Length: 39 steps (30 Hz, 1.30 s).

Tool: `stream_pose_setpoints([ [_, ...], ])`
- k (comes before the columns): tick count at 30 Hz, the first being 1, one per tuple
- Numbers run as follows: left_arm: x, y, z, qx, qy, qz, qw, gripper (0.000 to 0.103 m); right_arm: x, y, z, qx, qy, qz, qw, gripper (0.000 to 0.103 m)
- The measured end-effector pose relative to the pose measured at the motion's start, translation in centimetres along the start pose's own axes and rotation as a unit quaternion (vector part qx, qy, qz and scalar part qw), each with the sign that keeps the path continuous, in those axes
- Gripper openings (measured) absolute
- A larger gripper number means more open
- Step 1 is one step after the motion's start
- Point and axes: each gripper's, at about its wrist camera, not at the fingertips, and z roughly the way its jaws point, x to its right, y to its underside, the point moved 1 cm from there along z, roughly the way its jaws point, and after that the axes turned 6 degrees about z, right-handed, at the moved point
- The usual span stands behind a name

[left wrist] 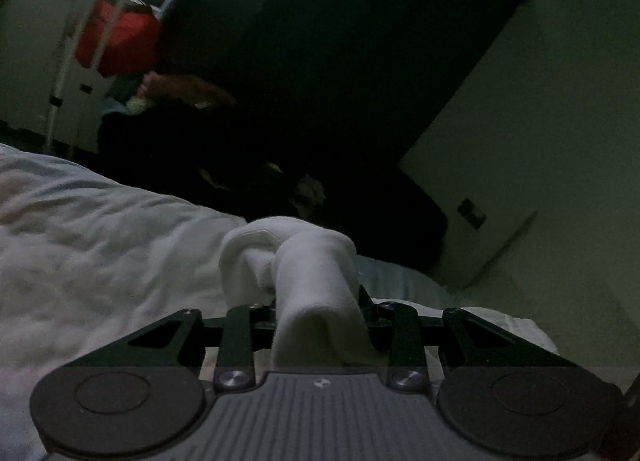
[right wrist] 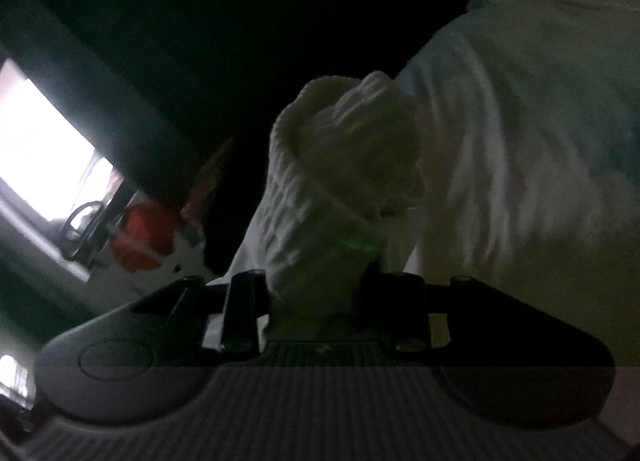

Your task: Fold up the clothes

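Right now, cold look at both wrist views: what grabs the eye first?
White cloth bunched in each gripper: the left gripper is closed on a white fabric fold, centre frame above the pale bedding. The right gripper clamps a ribbed white bundle that fills mid-frame. Behind, the room is dark; a red item hangs on a rack upper left in the left view, and a bright window glares at left in the right view.
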Motion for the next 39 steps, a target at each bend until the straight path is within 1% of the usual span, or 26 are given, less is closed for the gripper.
stream_pose_setpoints([
  [2,-0.3,1.2,1.8,-0.013,0.01,0.005,0.9999,0.033,1.0,0.1,1.6,0.016,0.02,0.004,1.0,0.037],
  [3,-0.8,2.0,2.5,-0.019,0.015,0.007,0.9997,0.033,1.4,0.7,1.9,0.026,0.025,-0.004,0.999,0.037],
  [5,-2.3,3.8,3.4,-0.031,0.019,0.014,0.9992,0.033,3.1,2.0,2.7,0.039,0.019,0.0,0.999,0.037],
  [8,-4.4,6.6,4.5,-0.054,0.01,0.035,0.9979,0.033,6.0,5.1,4.1,0.034,0.022,0.01,0.999,0.037],
  [10,-5.5,8.5,5.3,-0.069,0.001,0.065,0.9955,0.035,8.2,7.5,4.6,0.028,0.037,0.017,0.999,0.038],
  [13,-6.7,11.0,6.1,-0.088,-0.02,0.106,0.9902,0.045,11.0,10.7,4.4,0.03,0.054,0.032,0.998,0.042],
  [14,-6.8,11.7,5.9,-0.09,-0.028,0.12,0.9882,0.054,11.8,11.7,4.3,0.032,0.058,0.036,0.997,0.044],
  [15,-6.6,12.2,5.6,-0.093,-0.034,0.133,0.9861,0.059,12.0,12.3,4.1,0.036,0.065,0.035,0.997,0.049],
  [16,-6.4,12.5,5.1,-0.096,-0.039,0.14,0.9846,0.062,11.6,12.1,3.7,0.033,0.076,0.036,0.996,0.051],
  [18,-5.7,12.6,4.1,-0.103,-0.05,0.146,0.9827,0.074,10.8,11.8,2.9,0.026,0.097,0.038,0.994,0.051],
  [21,-4.1,11.8,2.3,-0.116,-0.07,0.153,0.979,0.078,9.5,11.4,1.3,0.014,0.134,0.037,0.99,0.051],
  [22,-3.6,11.5,1.5,-0.115,-0.074,0.156,0.9782,0.079,8.9,11.2,0.5,0.009,0.148,0.036,0.988,0.051],
  [23,-3.0,11.1,0.5,-0.111,-0.077,0.16,0.9778,0.081,8.4,11.2,-0.4,0.002,0.153,0.04,0.988,0.051],
  [25,-1.7,10.2,-2.0,-0.095,-0.076,0.17,0.978,0.084,7.1,11.1,-2.4,-0.001,0.15,0.036,0.988,0.051],
  [27,-0.3,9.5,-4.7,-0.075,-0.074,0.184,0.9772,0.096,5.3,10.5,-4.2,0.013,0.149,-0.001,0.989,0.051],
  [28,0.5,9.2,-6.1,-0.064,-0.075,0.195,0.9759,0.098,4.7,10.1,-5.1,0.021,0.142,-0.017,0.989,0.052],
  [29,1.3,8.8,-7.5,-0.052,-0.077,0.207,0.974,0.101,4.1,9.8,-5.9,0.029,0.135,-0.033,0.99,0.054],
  [30,2.0,8.6,-8.8,-0.041,-0.078,0.217,0.9723,0.101,3.5,9.5,-6.8,0.037,0.128,-0.048,0.99,0.062],
  [31,2.8,8.3,-10.4,-0.032,-0.078,0.224,0.9709,0.102,2.7,9.4,-8.0,0.04,0.119,-0.059,0.99,0.074],
  [32,3.5,8.2,-11.8,-0.025,-0.077,0.229,0.97,0.103,2.0,9.4,-9.2,0.046,0.109,-0.068,0.991,0.079],
  [33,4.1,8.1,-13.1,-0.019,-0.075,0.233,0.9694,0.103,1.3,9.5,-10.4,0.053,0.099,-0.077,0.991,0.088],
  [35,5.5,8.0,-15.8,-0.015,-0.07,0.244,0.9673,0.103,0.0,9.7,-13.5,0.062,0.078,-0.104,0.99,0.086],
  [39,7.7,7.5,-20.6,0.001,-0.06,0.26,0.9638,0.103,-2.6,10.3,-18.4,0.084,0.073,-0.15,0.982,0.086],
])
